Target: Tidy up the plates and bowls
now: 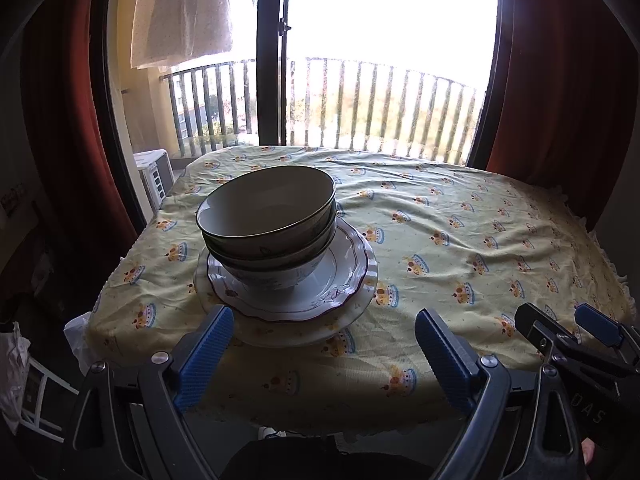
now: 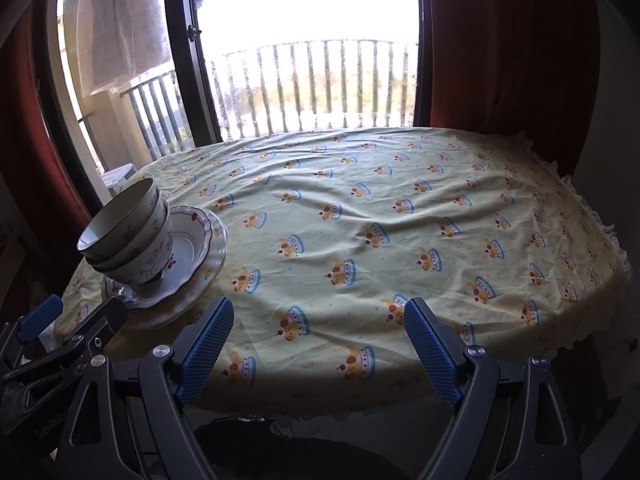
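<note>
One stack: everything visible is sitting together near the left edge of the yellow crown-print tablecloth [image 2: 360, 220].
Plates: two white scalloped plates [image 1: 352, 280] are lying underneath.
Bowls: three white floral bowls [image 1: 268, 220] are nesting on top.
Grippers: left gripper [image 1: 324, 344] and right gripper [image 2: 320, 332] are both hanging released, grasping nothing.
Remaining: apparently nothing.

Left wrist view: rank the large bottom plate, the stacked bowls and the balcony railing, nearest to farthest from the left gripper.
1. Large bottom plate: its near rim lies just ahead of the left gripper, between the open fingers.
2. Stacked bowls: on the plates, left of centre.
3. Balcony railing: outside the window, beyond the table.
</note>
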A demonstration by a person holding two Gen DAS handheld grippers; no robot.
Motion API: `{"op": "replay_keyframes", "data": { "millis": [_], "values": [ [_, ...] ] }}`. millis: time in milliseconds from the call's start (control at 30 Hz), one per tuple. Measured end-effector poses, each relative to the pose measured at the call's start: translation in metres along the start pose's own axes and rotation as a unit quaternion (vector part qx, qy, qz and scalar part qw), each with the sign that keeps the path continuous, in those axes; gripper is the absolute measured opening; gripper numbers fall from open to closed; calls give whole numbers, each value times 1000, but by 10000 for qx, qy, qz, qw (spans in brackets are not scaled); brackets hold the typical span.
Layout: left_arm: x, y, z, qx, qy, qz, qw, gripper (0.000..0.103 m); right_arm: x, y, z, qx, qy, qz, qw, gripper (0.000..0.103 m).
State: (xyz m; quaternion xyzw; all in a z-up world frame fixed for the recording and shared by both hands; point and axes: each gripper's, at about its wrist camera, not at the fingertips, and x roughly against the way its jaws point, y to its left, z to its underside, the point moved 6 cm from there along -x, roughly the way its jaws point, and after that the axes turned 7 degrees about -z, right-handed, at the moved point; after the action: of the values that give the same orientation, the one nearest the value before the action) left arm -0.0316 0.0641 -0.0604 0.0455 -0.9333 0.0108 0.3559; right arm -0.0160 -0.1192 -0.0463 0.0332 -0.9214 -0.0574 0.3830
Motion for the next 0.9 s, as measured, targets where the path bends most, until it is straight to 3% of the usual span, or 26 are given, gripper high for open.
{"op": "replay_keyframes", "data": {
  "millis": [900],
  "values": [
    [-2, -4, -7, -113, -87, 44, 9999, 96, 0, -2, -4, -75, -46, 152, 9998, 89]
  ]
}}
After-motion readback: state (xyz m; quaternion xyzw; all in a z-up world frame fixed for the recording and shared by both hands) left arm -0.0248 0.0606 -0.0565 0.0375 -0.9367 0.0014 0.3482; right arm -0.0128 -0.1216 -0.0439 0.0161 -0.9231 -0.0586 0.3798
